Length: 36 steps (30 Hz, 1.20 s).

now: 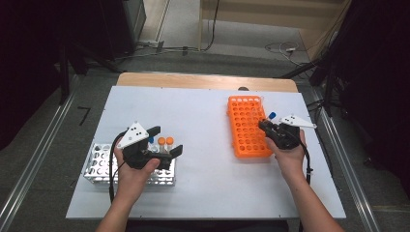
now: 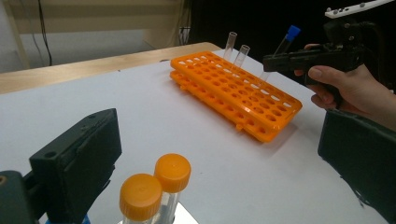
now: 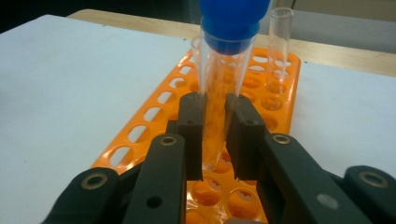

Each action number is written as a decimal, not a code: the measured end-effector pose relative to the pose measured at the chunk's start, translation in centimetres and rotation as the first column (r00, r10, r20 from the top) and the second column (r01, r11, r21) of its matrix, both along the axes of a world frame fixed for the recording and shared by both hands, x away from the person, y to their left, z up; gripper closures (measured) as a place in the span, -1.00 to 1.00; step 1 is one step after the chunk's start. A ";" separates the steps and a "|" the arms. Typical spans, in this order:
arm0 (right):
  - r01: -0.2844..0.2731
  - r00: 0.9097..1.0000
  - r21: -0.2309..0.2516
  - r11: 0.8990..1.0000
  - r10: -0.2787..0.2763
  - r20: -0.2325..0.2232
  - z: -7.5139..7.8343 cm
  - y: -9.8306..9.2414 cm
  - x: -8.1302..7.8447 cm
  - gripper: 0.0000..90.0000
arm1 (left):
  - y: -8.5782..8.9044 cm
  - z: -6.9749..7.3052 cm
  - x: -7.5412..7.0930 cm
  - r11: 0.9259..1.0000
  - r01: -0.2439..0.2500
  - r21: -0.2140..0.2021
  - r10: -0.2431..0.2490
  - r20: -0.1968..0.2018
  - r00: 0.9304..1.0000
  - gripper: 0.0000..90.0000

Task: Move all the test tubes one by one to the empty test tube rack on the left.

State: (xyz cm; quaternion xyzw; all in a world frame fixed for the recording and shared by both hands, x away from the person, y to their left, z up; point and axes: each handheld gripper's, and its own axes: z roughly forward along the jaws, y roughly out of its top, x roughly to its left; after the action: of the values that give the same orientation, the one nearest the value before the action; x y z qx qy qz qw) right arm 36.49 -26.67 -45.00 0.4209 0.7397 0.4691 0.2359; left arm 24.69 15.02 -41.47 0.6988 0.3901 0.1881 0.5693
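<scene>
Clamping a blue-capped test tube point(image 3: 219, 93) between its jaws, the right gripper point(image 3: 214, 140) held the tube tilted over the orange tube rack point(image 1: 246, 128), its rounded tip just above the rack's holes near the right edge. Two uncapped glass tubes point(image 2: 236, 51) stood in the rack's far end. Well left of the rack, the left gripper point(image 1: 164, 141) hung wide open, empty, above two orange-capped tubes point(image 2: 156, 186) in a metal rack point(image 1: 99, 166).

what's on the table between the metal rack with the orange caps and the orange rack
Nothing: in the high view the white table is bare between the metal rack and the orange rack.
</scene>
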 end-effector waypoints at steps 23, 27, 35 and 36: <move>-0.296 0.955 0.006 0.955 0.296 -0.024 2.0 5.9 -5.4 0.67 | -2.6 0.6 -0.9 0.996 0.086 0.007 -0.087 0.029 0.996 -0.96; -0.347 0.937 -0.001 0.938 0.347 -0.033 2.1 7.2 -6.4 0.67 | -3.2 0.6 -1.0 0.993 0.116 0.003 -0.116 0.033 0.993 -0.90; -0.439 0.898 -0.013 0.899 0.437 -0.052 2.0 9.6 -8.2 0.67 | -4.6 0.4 -1.4 0.981 0.193 0.008 -0.193 0.042 0.980 -0.61; -0.450 0.892 -0.015 0.893 0.449 -0.051 2.0 9.9 -8.4 0.67 | -4.8 0.4 -1.5 0.980 0.197 0.007 -0.197 0.044 0.979 -0.55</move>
State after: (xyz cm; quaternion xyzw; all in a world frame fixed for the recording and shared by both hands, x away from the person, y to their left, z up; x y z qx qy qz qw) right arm 28.06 -16.81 -43.02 0.2462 0.8283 0.4913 0.1093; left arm 23.22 10.18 -41.08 0.7302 0.3060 0.1470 0.5929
